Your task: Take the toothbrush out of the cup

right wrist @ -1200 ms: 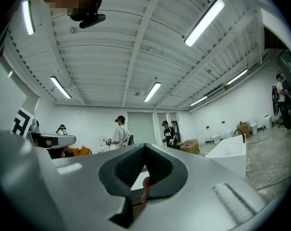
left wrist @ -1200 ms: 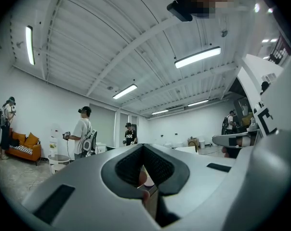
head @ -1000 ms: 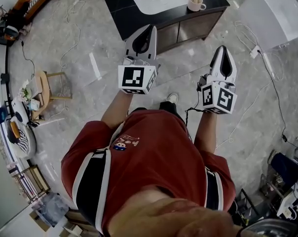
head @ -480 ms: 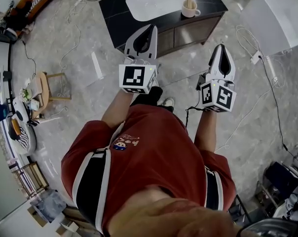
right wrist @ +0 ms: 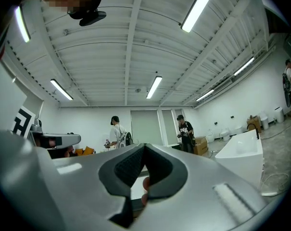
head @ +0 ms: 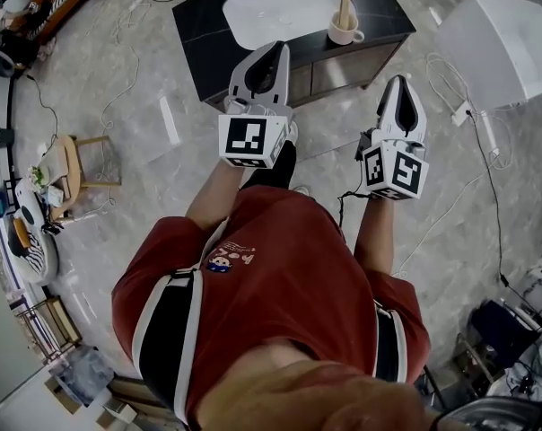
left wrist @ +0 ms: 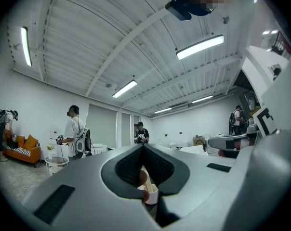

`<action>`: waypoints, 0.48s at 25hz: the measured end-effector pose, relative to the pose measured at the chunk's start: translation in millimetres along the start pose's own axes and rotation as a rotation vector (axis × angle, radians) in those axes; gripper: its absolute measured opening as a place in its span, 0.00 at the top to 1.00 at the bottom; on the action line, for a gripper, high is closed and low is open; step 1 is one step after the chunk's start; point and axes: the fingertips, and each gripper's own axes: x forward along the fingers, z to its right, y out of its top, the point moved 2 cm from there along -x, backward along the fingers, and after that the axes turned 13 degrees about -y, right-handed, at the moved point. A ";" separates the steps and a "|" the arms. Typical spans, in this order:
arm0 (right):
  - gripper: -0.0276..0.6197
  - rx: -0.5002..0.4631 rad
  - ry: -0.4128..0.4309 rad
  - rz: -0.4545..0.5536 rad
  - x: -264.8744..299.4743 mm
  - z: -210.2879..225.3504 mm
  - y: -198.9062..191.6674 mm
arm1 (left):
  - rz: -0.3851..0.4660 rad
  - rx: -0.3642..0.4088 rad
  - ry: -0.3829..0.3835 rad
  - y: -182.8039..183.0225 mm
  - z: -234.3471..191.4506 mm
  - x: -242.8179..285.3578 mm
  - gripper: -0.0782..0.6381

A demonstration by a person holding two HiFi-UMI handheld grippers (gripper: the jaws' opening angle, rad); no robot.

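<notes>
A white cup [head: 345,32] with a handle stands on the black cabinet top [head: 199,21], to the right of the white sink basin [head: 280,3]. A pale wooden toothbrush [head: 345,7] stands upright in it. My left gripper [head: 273,50] is shut and empty, its tip over the cabinet's front edge, left of the cup. My right gripper [head: 403,83] is also shut and empty, short of the cabinet and just right of the cup. In the left gripper view the cup [left wrist: 152,195] and toothbrush [left wrist: 144,175] show small below the shut left gripper [left wrist: 143,146]. The right gripper [right wrist: 144,146] shows no cup.
A white bathtub [head: 500,25] stands at the right of the cabinet, with cables [head: 486,151] on the grey floor beside it. A wooden stool [head: 78,160] and clutter lie at the far left. Other people [left wrist: 74,131] stand across the room.
The person has stepped toward the cabinet, so the cabinet and cup sit nearer to both grippers. Both grippers stayed shut.
</notes>
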 end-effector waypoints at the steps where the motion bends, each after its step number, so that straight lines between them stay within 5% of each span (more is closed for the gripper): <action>1: 0.94 -0.006 0.003 -0.002 7.8 -1.7 -2.1 | 0.003 -0.002 0.002 -2.0 -5.2 6.2 0.88; 12: 0.94 -0.058 0.007 -0.084 118.5 -22.7 -46.1 | -0.043 -0.001 -0.036 -44.6 -75.4 92.8 0.88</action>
